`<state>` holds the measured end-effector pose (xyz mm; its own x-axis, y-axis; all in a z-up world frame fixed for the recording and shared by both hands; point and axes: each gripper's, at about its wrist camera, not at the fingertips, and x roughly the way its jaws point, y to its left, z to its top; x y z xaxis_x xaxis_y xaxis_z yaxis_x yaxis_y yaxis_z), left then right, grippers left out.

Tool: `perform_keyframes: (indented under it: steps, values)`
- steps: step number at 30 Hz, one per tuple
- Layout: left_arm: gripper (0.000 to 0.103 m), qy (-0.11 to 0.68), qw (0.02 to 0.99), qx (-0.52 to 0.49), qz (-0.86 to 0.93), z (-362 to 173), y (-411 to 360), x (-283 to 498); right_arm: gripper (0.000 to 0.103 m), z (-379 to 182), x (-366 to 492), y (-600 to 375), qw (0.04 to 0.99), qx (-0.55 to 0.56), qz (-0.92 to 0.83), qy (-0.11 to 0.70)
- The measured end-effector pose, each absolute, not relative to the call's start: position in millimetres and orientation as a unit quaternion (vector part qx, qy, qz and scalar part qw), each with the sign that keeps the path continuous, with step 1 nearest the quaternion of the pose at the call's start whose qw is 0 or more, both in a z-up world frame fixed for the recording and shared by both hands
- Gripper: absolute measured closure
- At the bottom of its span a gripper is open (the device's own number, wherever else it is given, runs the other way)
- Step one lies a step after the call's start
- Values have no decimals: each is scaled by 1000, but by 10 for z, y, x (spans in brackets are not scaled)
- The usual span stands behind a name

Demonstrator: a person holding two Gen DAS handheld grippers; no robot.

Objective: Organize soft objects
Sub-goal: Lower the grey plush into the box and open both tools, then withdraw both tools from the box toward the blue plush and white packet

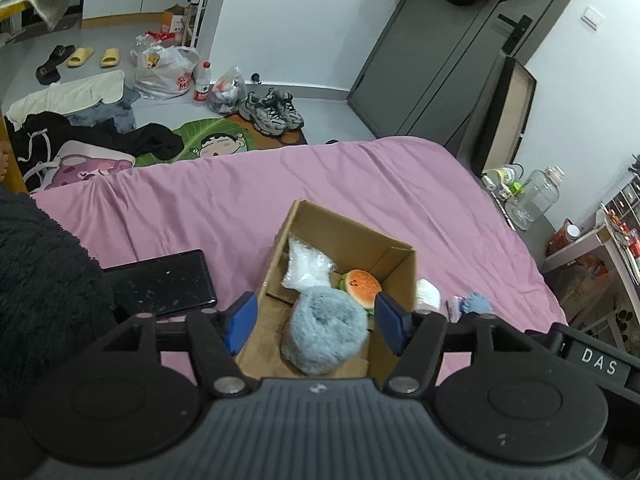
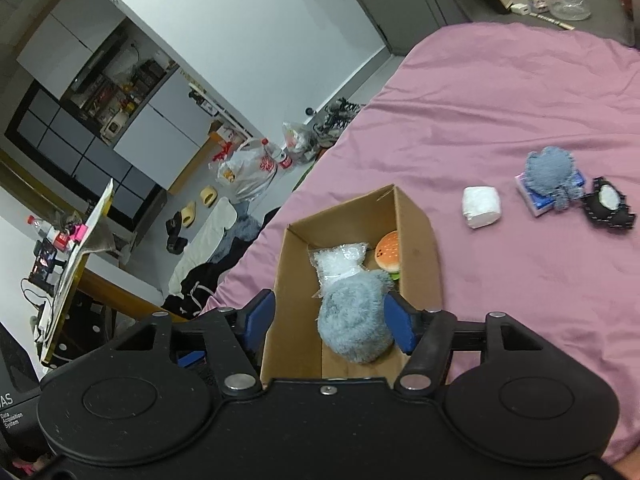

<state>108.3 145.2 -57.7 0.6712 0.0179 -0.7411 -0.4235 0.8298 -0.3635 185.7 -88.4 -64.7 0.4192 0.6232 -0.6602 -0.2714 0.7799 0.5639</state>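
An open cardboard box (image 1: pixel 352 231) (image 2: pixel 420 248) stands on the pink bed sheet. Inside lie a fluffy grey-blue ball (image 1: pixel 324 332) (image 2: pixel 352 320), a burger plush (image 1: pixel 362 288) (image 2: pixel 388 254) and a clear bag of white filling (image 1: pixel 306 266) (image 2: pixel 340 260). My left gripper (image 1: pixel 316 322) hovers open over the box's near end, its pads wide on either side of the ball. My right gripper (image 2: pixel 330 322) is open too, with the ball close to its right pad. To the right of the box lie a white tissue pack (image 2: pixel 482 206) (image 1: pixel 428 294), a blue-grey fluffy toy (image 2: pixel 550 172) on a packet, and a black pouch (image 2: pixel 610 204).
A black tablet (image 1: pixel 160 284) lies on the sheet left of the box, beside a black fuzzy blanket (image 1: pixel 40 280). Clothes, shoes and bags litter the floor (image 1: pixel 168 72) beyond the bed. A bedside surface with a jar (image 1: pixel 536 196) stands at the right.
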Motion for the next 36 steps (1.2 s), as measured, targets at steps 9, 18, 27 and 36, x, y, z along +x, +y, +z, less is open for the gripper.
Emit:
perform_keyframes:
  steps: [9,18,27,36]
  values:
    - [30,383,886,-237,115,-381,1111,947,32,-441,1692,-1221,832,198,265,445]
    - [26,373,895,-219,111,-180,863,814,23,-276,1537,-1528,846,198,261,421]
    - [25,367,901,-205,108,-45,648,705,15,-130,1376,-1791,857,197,261,398]
    - [25,366,906,-189,103,48,385,645,6,-46,1282,-2052,864,198,253,388]
